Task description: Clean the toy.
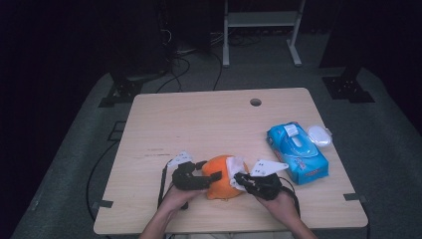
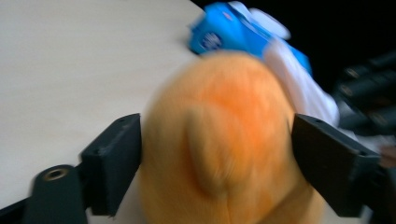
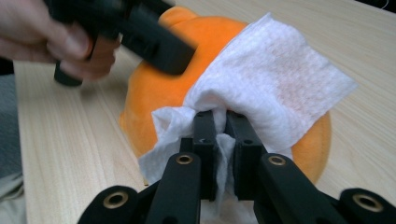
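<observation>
The orange plush toy (image 1: pixel 222 183), located near the table's (image 1: pixel 199 124) front edge and left of the blue wipes pack (image 1: pixel 297 152), is bracketed by the left gripper (image 1: pixel 211 175), its jaws set wide against the toy's flanks, while a white wipe (image 3: pixel 271 84) is pinched against the toy by the right gripper (image 3: pixel 221 120).

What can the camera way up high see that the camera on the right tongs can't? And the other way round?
High view: the whole table with its round hole, the blue wipes pack and a white oval piece beside it. Right gripper view: close up, the right tongs shut on a bunched fold of the white wipe, and the wipe's dimpled texture. Both: the orange plush toy, the wipe draped over it, and the left tongs at the toy.
</observation>
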The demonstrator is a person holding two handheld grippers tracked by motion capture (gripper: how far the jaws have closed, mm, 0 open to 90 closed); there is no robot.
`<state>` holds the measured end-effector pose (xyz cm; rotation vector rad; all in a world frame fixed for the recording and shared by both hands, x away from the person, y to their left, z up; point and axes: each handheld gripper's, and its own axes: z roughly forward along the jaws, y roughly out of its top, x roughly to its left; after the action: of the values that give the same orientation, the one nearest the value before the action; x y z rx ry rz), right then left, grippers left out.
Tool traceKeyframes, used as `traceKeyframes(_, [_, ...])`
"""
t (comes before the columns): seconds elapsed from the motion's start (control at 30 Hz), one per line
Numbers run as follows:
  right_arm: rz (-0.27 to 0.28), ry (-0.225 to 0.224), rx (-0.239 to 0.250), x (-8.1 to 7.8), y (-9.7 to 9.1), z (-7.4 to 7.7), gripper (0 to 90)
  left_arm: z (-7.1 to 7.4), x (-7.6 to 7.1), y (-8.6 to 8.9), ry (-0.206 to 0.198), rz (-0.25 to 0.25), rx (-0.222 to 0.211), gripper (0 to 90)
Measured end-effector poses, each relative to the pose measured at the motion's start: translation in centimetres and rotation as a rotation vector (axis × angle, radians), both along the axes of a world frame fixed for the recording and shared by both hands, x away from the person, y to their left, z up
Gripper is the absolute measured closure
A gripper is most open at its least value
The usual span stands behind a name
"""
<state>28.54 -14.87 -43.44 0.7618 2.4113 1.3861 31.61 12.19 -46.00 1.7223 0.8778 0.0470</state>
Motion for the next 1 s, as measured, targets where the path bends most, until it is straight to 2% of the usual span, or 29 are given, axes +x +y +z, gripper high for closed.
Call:
traceKeyframes(0.03, [-0.002, 0.022, 0.039, 0.3, -0.5, 0.1, 82.5, 0.2, -0.2, -0.1, -0.027, -0.011, 0.022, 26.7])
traceKeyframes(0.07, [-0.008, 0.058, 0.098, 0.7, -1.2, 0.1, 82.5, 0.5, -0.4, -0.2, -0.055, -0.018, 0.039, 32.1])
traceKeyframes(0.1, [-0.011, 0.102, 0.173, 1.2, -1.9, 0.1, 82.4, 0.6, -0.7, -0.4, -0.086, -0.019, 0.054, 36.4])
traceKeyframes(0.13, [-0.037, 0.15, 0.274, 2.0, -3.2, 0.0, 82.4, 0.8, -1.0, -0.7, -0.124, -0.029, 0.073, 43.2])
traceKeyframes(0.17, [-0.051, 0.152, 0.285, 2.1, -3.5, 0.1, 82.3, 1.2, -1.5, -1.3, -0.187, -0.025, 0.102, 45.2])
traceKeyframes(0.2, [-0.051, 0.152, 0.285, 2.1, -3.5, 0.1, 82.3, 1.2, -1.5, -1.3, -0.187, -0.025, 0.102, 46.9])
traceKeyframes(0.23, [-0.083, 0.133, 0.293, 2.2, -4.1, 0.6, 82.3, 1.5, -1.9, -1.7, -0.231, -0.023, 0.114, 48.6])
traceKeyframes(0.27, [-0.083, 0.133, 0.293, 2.2, -4.1, 0.6, 82.3, 1.6, -2.2, -1.9, -0.265, -0.024, 0.125, 48.6])
traceKeyframes(0.3, [-0.094, 0.113, 0.302, 2.1, -4.2, 1.2, 82.2, 1.8, -3.0, -2.7, -0.364, -0.043, 0.179, 49.6])
traceKeyframes(0.33, [-0.094, 0.113, 0.302, 2.1, -4.2, 1.2, 82.2, 1.8, -3.0, -2.7, -0.364, -0.043, 0.179, 49.6])
traceKeyframes(0.37, [-0.095, 0.106, 0.31, 2.1, -4.2, 1.4, 82.2, 1.9, -3.3, -3.1, -0.402, -0.064, 0.205, 49.6])
traceKeyframes(0.43, [-0.086, 0.098, 0.298, 1.9, -4.0, 1.7, 82.0, 2.1, -3.8, -3.6, -0.433, -0.098, 0.24, 48.6])
traceKeyframes(0.47, [-0.083, 0.091, 0.273, 1.8, -3.8, 1.7, 82.0, 2.1, -3.8, -3.5, -0.425, -0.115, 0.241, 46.6])
traceKeyframes(0.5, [-0.064, 0.095, 0.238, 1.7, -3.5, 1.5, 82.1, 2.2, -3.5, -3.2, -0.364, -0.121, 0.21, 30.6])
traceKeyframes(0.53, [-0.055, 0.097, 0.216, 1.6, -3.3, 1.5, 82.1, 2.2, -3.1, -2.8, -0.305, -0.102, 0.174, 22.8])
traceKeyframes(0.57, [-0.037, 0.094, 0.179, 1.4, -2.8, 1.4, 82.1, 2.2, -2.8, -2.7, -0.273, -0.091, 0.16, 16.9])
traceKeyframes(0.6, [-0.027, 0.092, 0.173, 1.2, -2.5, 1.4, 82.1, 2.1, -2.5, -2.6, -0.231, -0.09, 0.152, 13.7])
traceKeyframes(0.63, [-0.009, 0.092, 0.174, 0.9, -2.0, 1.5, 82.1, 1.8, -2.5, -2.6, -0.225, -0.103, 0.157, 14.7])
traceKeyframes(0.67, [0.001, 0.078, 0.157, 0.7, -1.6, 1.7, 82.1, 1.7, -2.7, -2.6, -0.244, -0.104, 0.175, 22.8])
traceKeyframes(0.7, [0.001, 0.078, 0.157, 0.7, -1.6, 1.7, 82.1, 1.7, -2.7, -2.6, -0.244, -0.104, 0.175, 32.5])
traceKeyframes(0.73, [-0.004, 0.057, 0.137, 0.5, -1.3, 2.0, 82.1, 1.8, -2.8, -2.7, -0.266, -0.098, 0.187, 32.5])
traceKeyframes(0.77, [-0.017, 0.041, 0.148, 0.6, -1.5, 2.4, 82.2, 2.1, -3.0, -2.8, -0.314, -0.086, 0.189, 44.5])
traceKeyframes(0.8, [-0.024, 0.033, 0.154, 0.6, -1.7, 2.6, 82.2, 2.2, -3.2, -3.2, -0.384, -0.072, 0.196, 47.0])
traceKeyframes(0.83, [-0.024, 0.033, 0.154, 0.6, -1.7, 2.6, 82.2, 2.2, -3.2, -3.2, -0.384, -0.072, 0.196, 48.5])
traceKeyframes(0.87, [-0.038, 0.011, 0.152, 0.6, -2.0, 3.0, 82.2, 2.4, -3.4, -3.5, -0.45, -0.059, 0.215, 48.5])
traceKeyframes(0.9, [-0.062, -0.005, 0.181, 0.7, -2.7, 3.4, 82.2, 2.6, -3.7, -4.1, -0.576, -0.055, 0.254, 49.2])
traceKeyframes(0.97, [-0.068, -0.001, 0.197, 0.8, -2.9, 3.5, 82.2, 2.4, -3.6, -4.1, -0.588, -0.066, 0.259, 48.8])
traceKeyframes(1.0, [-0.071, 0.005, 0.201, 0.9, -3.0, 3.3, 82.2, 2.1, -3.4, -4.0, -0.566, -0.08, 0.263, 47.1])
